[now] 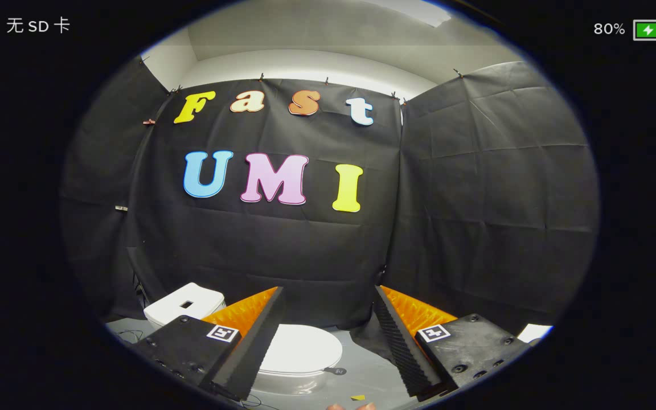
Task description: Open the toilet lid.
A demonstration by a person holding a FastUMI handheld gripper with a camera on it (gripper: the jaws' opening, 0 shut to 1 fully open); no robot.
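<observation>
Tool wide open, fingers spread far apart and holding nothing, raised above the floor and looking level toward the booth wall. Between the fingers and below, toward 6 o'clock, toilet lid lying flat and closed on the bowl, nearer to the left finger and partly hidden by it. Beyond the left finger, at about 10 o'clock from the lid, toilet tank standing against the cloth wall.

Approach step by the look of it: no contact with the lid yet. Next move probably calls for tilting down and lowering, then getting one finger under the front rim of the lid, or closing on that rim, and swinging it up toward the tank.

Lid white, smooth, oval, glossy, so likely slippery; rim looks thin, with little gap to the seat
</observation>
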